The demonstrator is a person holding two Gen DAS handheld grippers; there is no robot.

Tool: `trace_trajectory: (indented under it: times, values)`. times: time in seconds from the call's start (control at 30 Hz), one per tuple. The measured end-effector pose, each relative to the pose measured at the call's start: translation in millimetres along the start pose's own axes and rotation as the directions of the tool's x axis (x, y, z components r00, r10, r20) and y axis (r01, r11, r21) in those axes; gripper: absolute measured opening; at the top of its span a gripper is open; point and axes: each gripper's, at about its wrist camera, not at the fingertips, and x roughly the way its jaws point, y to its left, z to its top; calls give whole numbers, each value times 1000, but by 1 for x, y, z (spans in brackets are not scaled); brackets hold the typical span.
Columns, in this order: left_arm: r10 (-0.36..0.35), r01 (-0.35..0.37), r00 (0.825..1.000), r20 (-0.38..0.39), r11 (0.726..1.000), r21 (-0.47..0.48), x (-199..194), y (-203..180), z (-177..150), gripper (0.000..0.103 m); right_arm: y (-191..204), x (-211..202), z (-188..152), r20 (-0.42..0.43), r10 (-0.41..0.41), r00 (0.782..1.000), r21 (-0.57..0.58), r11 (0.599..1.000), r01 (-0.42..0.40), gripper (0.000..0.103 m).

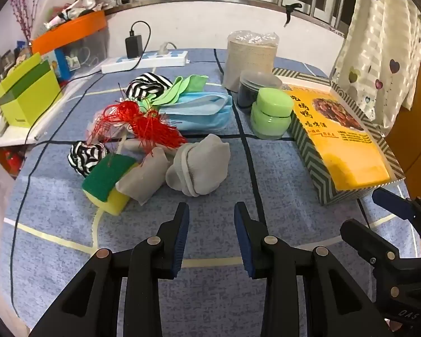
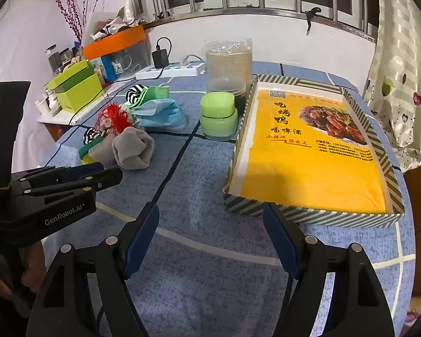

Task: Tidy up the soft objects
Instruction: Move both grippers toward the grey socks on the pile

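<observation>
Blue-padded left gripper (image 1: pixel 212 210) hangs open and empty just short of grey socks (image 1: pixel 199 165) on the worktop (image 1: pixel 280 174). Right gripper (image 2: pixel 210 213) gapes wide beside the empty box (image 2: pixel 311 213). Approach step; next, close on one sock.

Sponge (image 1: pixel 106 182) half under sock (image 1: pixel 146 177)

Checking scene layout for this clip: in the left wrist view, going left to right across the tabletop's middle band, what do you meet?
Lime green plastic box → yellow sponge with green scouring pad → balled grey sock → stacked light green plastic jars → striped cardboard tray with yellow liner.
</observation>
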Motion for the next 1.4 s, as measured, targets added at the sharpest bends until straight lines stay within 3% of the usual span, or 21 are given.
trace_trajectory:
  times: [0.13,0.3,0.53,1.03,1.4]
  values:
    - [12,-12,999,33,1000,-4,-4,-1,-7,32,0,0,0,0,6,1000,4,1000,-6,77]
    - [2,-3,999,-35,1000,-18,3,5,0,32,0,1,1,-2,8,1000,5,1000,-8,77]
    - [32,-32,999,-20,999,-12,1,8,1,32,0,1,1,0,9,1000,4,1000,-9,77]
    - [-5,4,999,-33,1000,-18,3,11,1,32,1,0,2,2,10,1000,2,1000,-10,77]
    - [6,-7,999,-41,1000,-18,4,12,-2,32,3,0,4,-1,9,1000,3,1000,-9,77]
